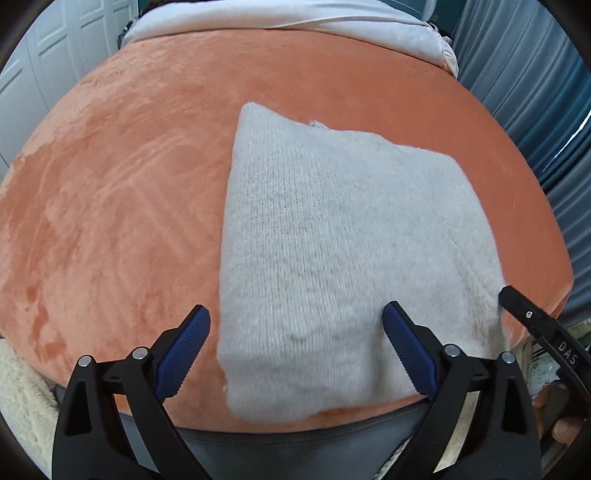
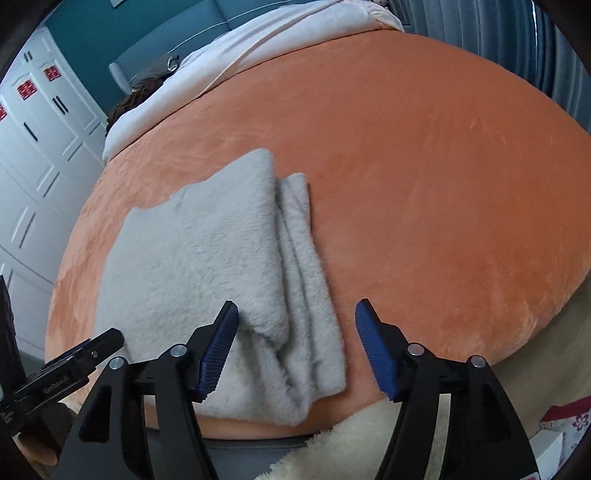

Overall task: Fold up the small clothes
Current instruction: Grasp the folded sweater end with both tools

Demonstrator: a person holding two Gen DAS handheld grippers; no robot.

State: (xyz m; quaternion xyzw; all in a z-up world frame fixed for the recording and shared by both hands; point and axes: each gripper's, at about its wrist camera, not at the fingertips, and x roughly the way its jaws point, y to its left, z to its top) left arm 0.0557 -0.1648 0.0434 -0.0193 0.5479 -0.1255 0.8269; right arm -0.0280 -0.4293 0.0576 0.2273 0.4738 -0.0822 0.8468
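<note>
Both jaws spread, holding nothing: the left hand-held gripper (image 1: 295, 325) and right hand-held gripper (image 2: 295, 321) straddle the folded grey garment (image 2: 207, 266) on the bed (image 2: 443, 184). Fluffy layers beside the right one could slip apart if pinched shallowly.

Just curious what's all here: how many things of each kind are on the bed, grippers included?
Grey fluffy garment: 1
Orange blanket: 1
White quilt: 1
Grippers, left gripper and right gripper: 2
Total: 5
</note>
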